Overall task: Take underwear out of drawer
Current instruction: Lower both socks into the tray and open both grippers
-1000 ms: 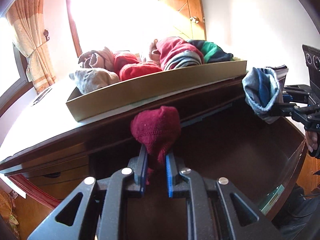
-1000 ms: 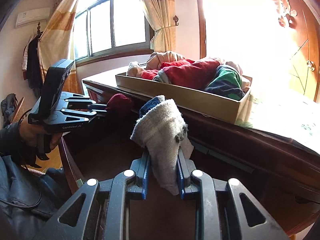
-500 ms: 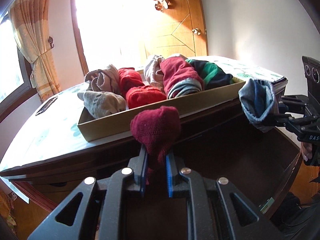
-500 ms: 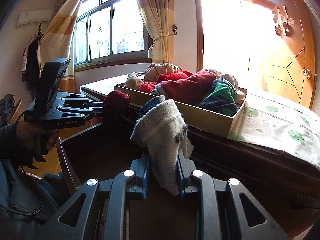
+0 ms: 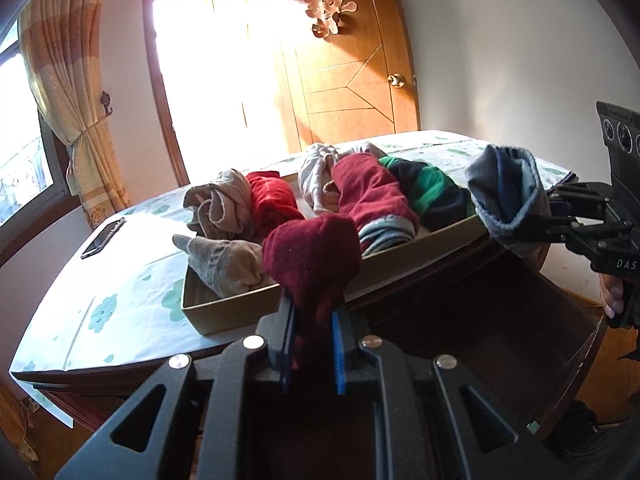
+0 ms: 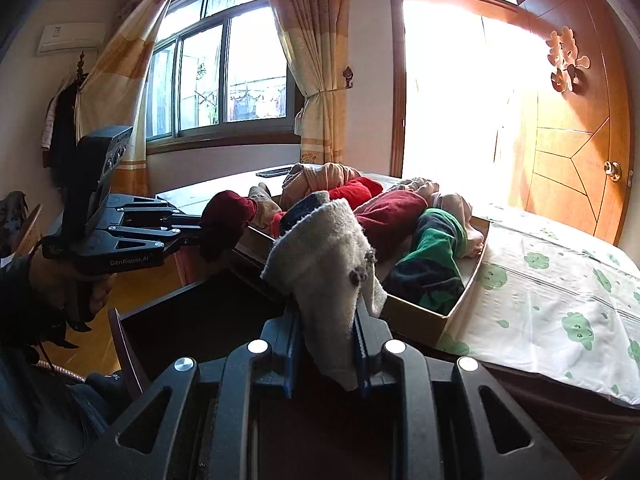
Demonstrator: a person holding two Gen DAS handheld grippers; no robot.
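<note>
My left gripper (image 5: 310, 314) is shut on a dark red rolled underwear bundle (image 5: 312, 264), held just above the near rim of the cardboard box (image 5: 228, 314). My right gripper (image 6: 326, 320) is shut on a grey rolled bundle with a dark blue inside (image 6: 320, 264), above the open dark wooden drawer (image 6: 192, 320). Each gripper shows in the other view: the right gripper (image 5: 560, 218) with its grey-blue bundle (image 5: 506, 192), the left gripper (image 6: 188, 234) with its red bundle (image 6: 226, 220). The drawer's inside (image 5: 480, 320) is dark and I see no clothes in it.
The box holds several rolled clothes in red, beige and green-black stripes (image 5: 428, 196). It sits on a tabletop cloth with green prints (image 6: 560, 300). A phone (image 5: 103, 238) lies at the cloth's far left. A wooden door (image 5: 352, 92) and curtained window (image 6: 224, 76) stand behind.
Both grippers have risen with their bundles still clamped. The box and tabletop now show from higher, and the red bundle stands in front of the box rim instead of below it.
</note>
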